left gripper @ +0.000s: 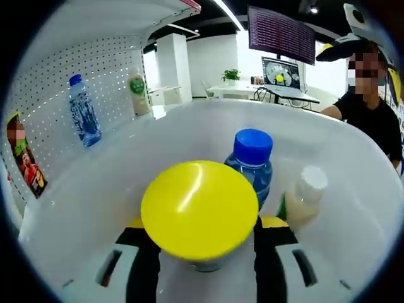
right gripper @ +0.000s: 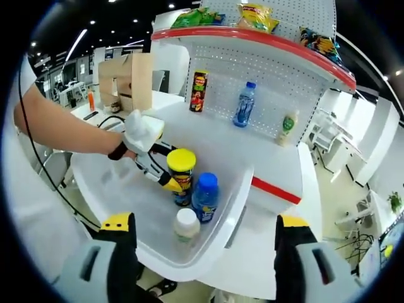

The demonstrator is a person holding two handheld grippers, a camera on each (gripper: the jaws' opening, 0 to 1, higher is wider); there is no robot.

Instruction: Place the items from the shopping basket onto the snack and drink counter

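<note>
Right gripper view: a white shopping basket (right gripper: 120,189) sits against the white counter (right gripper: 265,158) below a pegboard shelf. Inside, a yellow-lidded chip can (right gripper: 181,177) stands upright, long axis vertical, a blue-capped water bottle (right gripper: 204,197) touching it and a white-capped bottle (right gripper: 186,226) just beside. The left gripper (right gripper: 165,178) pinches the can from the side, jaws on either flank. The right gripper (right gripper: 205,237) hangs over the basket's near rim, jaws spread wide. Bare counter lies open beyond the far rim.

The left gripper (left gripper: 201,252) clasps a yellow-lidded can (left gripper: 199,209) inside the white basket (left gripper: 95,183), beside a blue-capped bottle (left gripper: 251,161).
</note>
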